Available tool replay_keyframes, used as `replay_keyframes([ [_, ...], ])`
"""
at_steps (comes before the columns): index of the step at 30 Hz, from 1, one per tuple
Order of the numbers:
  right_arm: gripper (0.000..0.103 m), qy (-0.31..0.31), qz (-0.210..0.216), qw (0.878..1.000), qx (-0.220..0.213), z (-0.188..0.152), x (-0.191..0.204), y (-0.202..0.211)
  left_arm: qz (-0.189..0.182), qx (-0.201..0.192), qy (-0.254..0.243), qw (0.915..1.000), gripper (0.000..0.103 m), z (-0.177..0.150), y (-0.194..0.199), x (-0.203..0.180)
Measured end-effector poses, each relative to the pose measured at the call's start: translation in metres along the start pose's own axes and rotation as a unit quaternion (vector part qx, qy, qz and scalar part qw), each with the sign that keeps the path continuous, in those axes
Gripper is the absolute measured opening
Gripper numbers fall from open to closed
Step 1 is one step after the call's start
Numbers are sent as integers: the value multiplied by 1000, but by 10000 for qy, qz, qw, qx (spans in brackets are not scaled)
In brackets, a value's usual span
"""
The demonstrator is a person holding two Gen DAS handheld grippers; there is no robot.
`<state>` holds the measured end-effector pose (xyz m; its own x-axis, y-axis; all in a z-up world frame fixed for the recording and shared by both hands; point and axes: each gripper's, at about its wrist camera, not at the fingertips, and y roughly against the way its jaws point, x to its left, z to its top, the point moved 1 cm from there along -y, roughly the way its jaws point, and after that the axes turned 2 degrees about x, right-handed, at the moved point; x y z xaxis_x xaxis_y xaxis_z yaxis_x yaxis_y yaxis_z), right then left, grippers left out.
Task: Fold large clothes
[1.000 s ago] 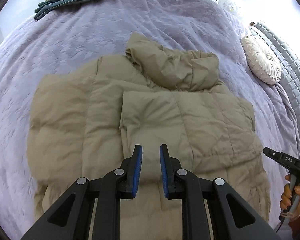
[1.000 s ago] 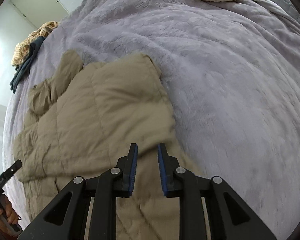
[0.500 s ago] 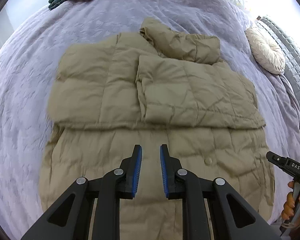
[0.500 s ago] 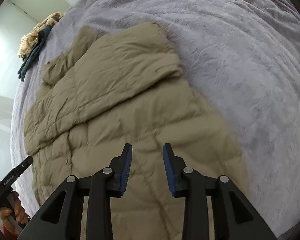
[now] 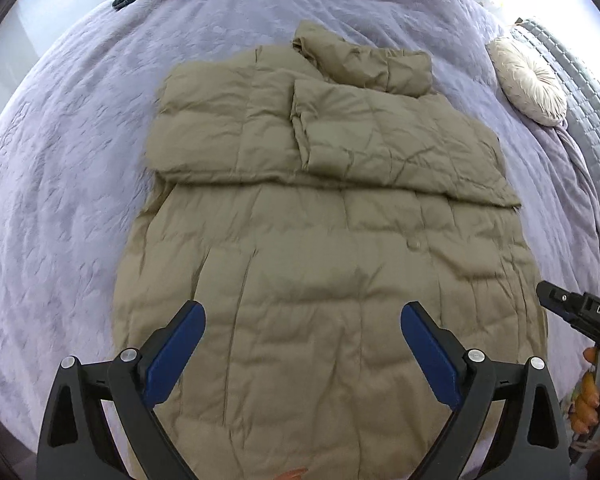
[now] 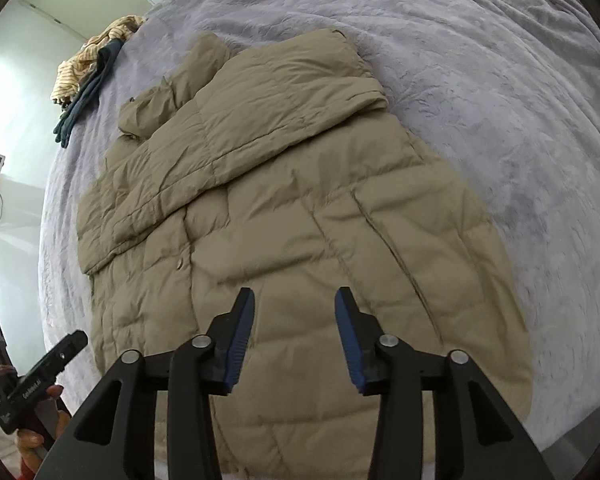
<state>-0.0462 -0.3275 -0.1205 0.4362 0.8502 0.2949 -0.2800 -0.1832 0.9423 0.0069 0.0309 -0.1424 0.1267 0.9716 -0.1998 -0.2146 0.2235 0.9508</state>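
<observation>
Your left gripper (image 5: 300, 320) has its jaws opening, already spread wide, nothing between the blue pads, just hanging over the near half of the jacket (image 5: 320, 260). Your right gripper (image 6: 296, 312) is opening too, about halfway apart, also empty and hovering above the hem end. The jacket's a big khaki puffer laid out in the middle of the bed, hem toward you, hood (image 5: 364, 64) at the far end. Both sleeves look folded in across the chest, making a thick band that ends in a straight edge across the middle, with the right-hand sleeve lying on top of the left one. Fabric is that matte, crinkly shell stuff, quilted into long vertical channels, puffy and full of little wrinkles. There's a single snap button (image 5: 413, 244) showing just below the folded band. Under it is a lavender bedspread (image 5: 60, 160) with a fuzzy embossed texture. A round pleated cream cushion (image 5: 528, 80) sits far right next to a grey quilted headboard (image 5: 588, 92). Far left there's a pile of clothes (image 6: 88, 68), something dark teal over something striped tan, too crumpled to tell what they are. The jacket's nearest hem is cut off behind your gripper arms, so you can't see how it lies. In each view the other gripper's tip pokes in at the edge with fingers (image 5: 586, 400) wrapped round the handle.
</observation>
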Motion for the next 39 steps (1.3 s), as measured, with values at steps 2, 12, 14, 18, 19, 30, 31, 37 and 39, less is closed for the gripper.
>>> replay_keyframes([
  [2,53,-77,25,10000,0,-6,0,6,-18,94,46,9999,99,-8,6,4],
  [12,84,-754,166,9970,-1,-25,-15,30,214,440,-1,9988,99,-38,24,16],
  [14,90,-927,227,9954,-25,-30,-21,33,267,462,39,9986,99,-41,26,21],
  [18,90,-1221,284,9921,-1,-39,-32,35,348,534,203,9978,99,-49,29,33],
  [19,90,-1314,307,9909,-2,-42,-35,35,390,548,202,9975,99,-51,29,35],
  [30,103,-1672,404,9851,89,-65,-49,26,716,777,306,9939,99,-71,23,54],
  [31,103,-1726,414,9841,104,-68,-51,24,710,810,333,9936,99,-73,22,58],
  [37,103,-1920,448,9796,392,-82,-65,14,484,1194,661,9895,99,-93,12,87],
  [39,103,-1954,553,9766,713,-86,-70,8,298,1308,884,9870,99,-101,11,98],
])
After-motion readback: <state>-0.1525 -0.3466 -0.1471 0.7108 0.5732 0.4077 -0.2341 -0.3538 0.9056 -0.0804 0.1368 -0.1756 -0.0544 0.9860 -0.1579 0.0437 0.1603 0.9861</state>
